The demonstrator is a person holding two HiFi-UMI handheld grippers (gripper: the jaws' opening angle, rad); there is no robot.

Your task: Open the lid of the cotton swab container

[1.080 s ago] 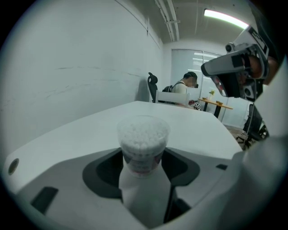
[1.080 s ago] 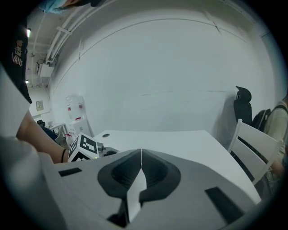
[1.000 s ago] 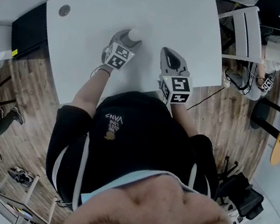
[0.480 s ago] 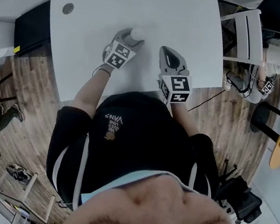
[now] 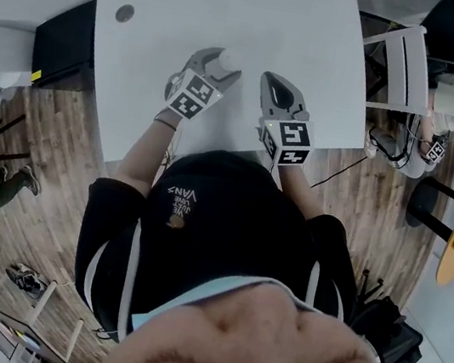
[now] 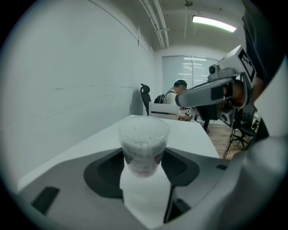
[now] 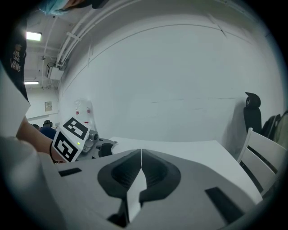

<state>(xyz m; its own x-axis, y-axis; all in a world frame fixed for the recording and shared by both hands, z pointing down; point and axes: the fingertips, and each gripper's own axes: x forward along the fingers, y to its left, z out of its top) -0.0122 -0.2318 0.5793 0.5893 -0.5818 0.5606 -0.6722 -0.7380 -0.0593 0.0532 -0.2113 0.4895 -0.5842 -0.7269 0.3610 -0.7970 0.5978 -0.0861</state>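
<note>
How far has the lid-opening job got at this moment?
Done: the left gripper is clamped on the cotton swab container, with swab ends showing at its clear top. In hand: the right gripper is shut and empty, off to the side of the container and not touching it. Left: the opening itself. Whether the container is capped cannot be told from these views.

- You work in even, bright light; a ceiling strip light [image 6: 213,23] glows at the upper right of the left gripper view.
- The white worktop [image 5: 270,28] carries only faint shadows.
- All views bend hard at the edges, and both gripper views fade into a dark round border.
- The cotton swab container [image 6: 144,141], close to your lens, looks slightly soft.
</note>
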